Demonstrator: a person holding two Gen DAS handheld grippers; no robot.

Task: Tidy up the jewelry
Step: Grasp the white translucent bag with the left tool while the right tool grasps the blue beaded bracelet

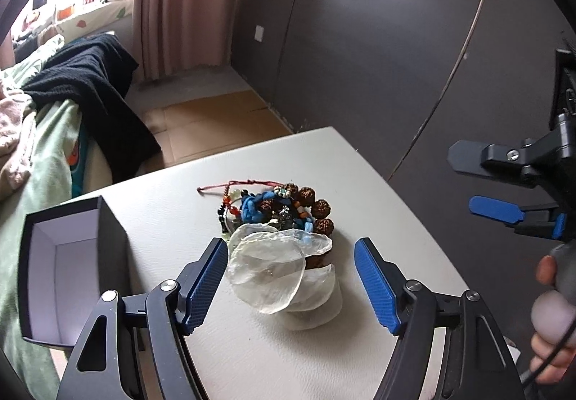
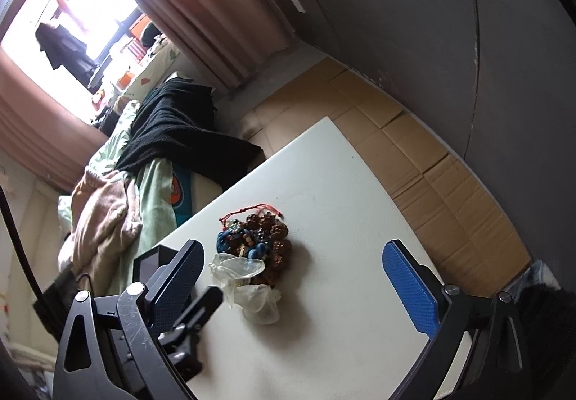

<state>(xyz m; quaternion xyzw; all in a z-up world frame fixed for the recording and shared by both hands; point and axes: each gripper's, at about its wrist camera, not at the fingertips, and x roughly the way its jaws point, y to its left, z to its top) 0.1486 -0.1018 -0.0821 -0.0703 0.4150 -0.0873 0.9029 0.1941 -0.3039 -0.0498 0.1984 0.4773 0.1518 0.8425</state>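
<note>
A pile of jewelry [image 1: 277, 211] lies mid-table: brown bead bracelets, a blue cord piece, a red string, small colored beads. Translucent shell-like discs [image 1: 273, 274] lie at its near side. My left gripper [image 1: 291, 285] is open, its blue pads either side of the discs, just above the table. An open black box [image 1: 68, 256] with a white inside stands at the table's left edge. My right gripper [image 2: 298, 288] is open and empty, hovering above the table near the pile [image 2: 259, 238]; it also shows at the right of the left wrist view [image 1: 482, 184].
The white table [image 1: 378, 191] ends close behind the pile and to the right. A bed with green bedding and a black garment [image 1: 93, 94] lies left. Cardboard [image 2: 414, 162] covers the floor beyond the table. Dark wall panels stand behind.
</note>
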